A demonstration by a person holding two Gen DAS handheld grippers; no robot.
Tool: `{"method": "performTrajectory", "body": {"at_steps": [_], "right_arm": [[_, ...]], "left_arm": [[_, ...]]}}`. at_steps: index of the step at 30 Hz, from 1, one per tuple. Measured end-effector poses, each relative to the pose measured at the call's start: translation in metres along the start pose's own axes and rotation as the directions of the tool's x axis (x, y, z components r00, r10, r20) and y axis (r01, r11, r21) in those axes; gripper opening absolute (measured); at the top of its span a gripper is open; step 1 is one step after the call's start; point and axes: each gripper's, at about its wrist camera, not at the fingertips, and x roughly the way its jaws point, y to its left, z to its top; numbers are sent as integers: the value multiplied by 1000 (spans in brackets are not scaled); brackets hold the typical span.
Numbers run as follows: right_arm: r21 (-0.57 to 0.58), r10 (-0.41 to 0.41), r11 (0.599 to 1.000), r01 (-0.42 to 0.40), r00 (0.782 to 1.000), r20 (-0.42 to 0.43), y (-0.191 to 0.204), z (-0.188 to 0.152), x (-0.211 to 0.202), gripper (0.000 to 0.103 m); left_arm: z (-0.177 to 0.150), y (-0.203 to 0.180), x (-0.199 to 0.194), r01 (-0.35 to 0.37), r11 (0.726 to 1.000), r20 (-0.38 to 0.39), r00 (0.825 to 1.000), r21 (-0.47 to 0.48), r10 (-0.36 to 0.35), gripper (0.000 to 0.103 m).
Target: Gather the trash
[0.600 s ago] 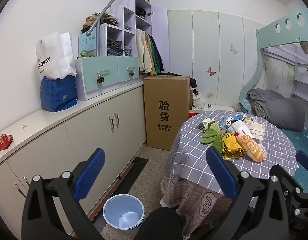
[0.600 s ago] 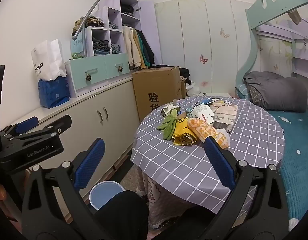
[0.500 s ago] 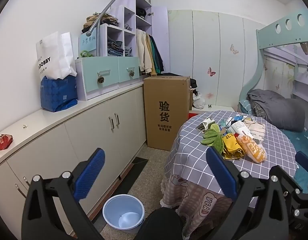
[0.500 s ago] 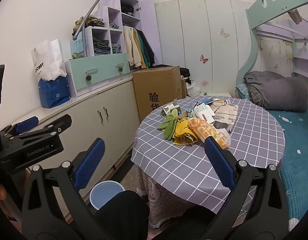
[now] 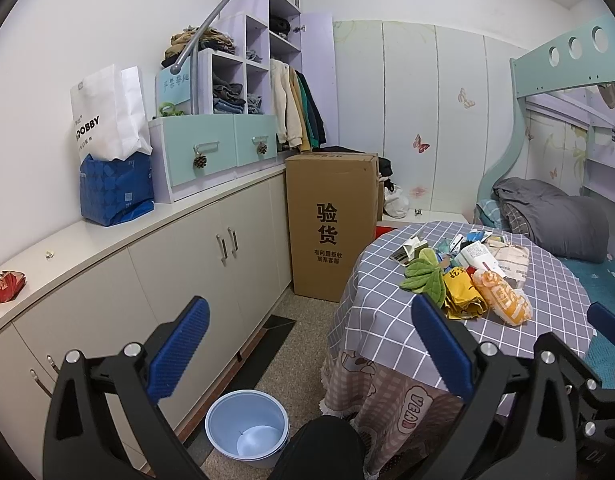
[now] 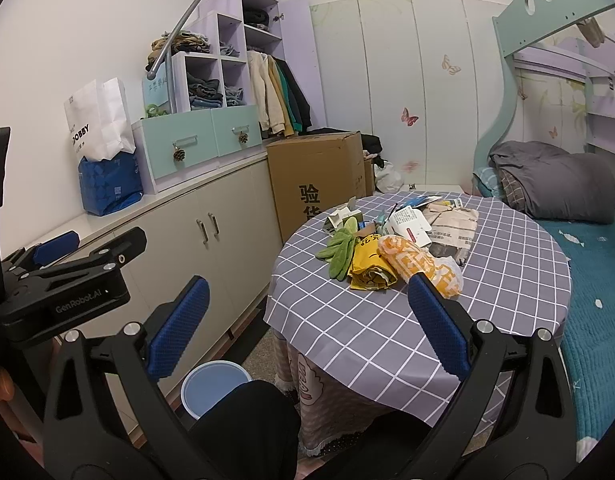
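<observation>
While both grippers hang wide open and empty, I line up the first pick. My right gripper (image 6: 307, 312) faces the round surface (image 6: 507, 280), where the trash pile (image 6: 391, 248) of wrappers and paper lies near the middle, well ahead of the pads. The light-blue bin (image 5: 247, 424) stands on the floor just beside it. I judge the orange snack bag (image 6: 419, 268), nearest me, the best start. My left gripper (image 5: 307, 336) stays clear above the bin.

Wrappers (image 6: 403, 256) are lying heaped on the surface (image 6: 507, 280) (toward its far side). A bin (image 5: 247, 428) is sitting on the floor to its left, beside the cabinets (image 5: 187, 272).
</observation>
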Motion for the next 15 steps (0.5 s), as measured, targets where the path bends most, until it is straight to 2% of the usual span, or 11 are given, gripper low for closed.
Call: {"method": "performTrajectory", "body": {"at_steps": [15], "right_arm": [[-7, 1, 1000, -1, 1000, 2, 4, -3, 0, 97]], "left_arm": [[1, -1, 0, -1, 1000, 0, 1000, 1, 1, 99]]}}
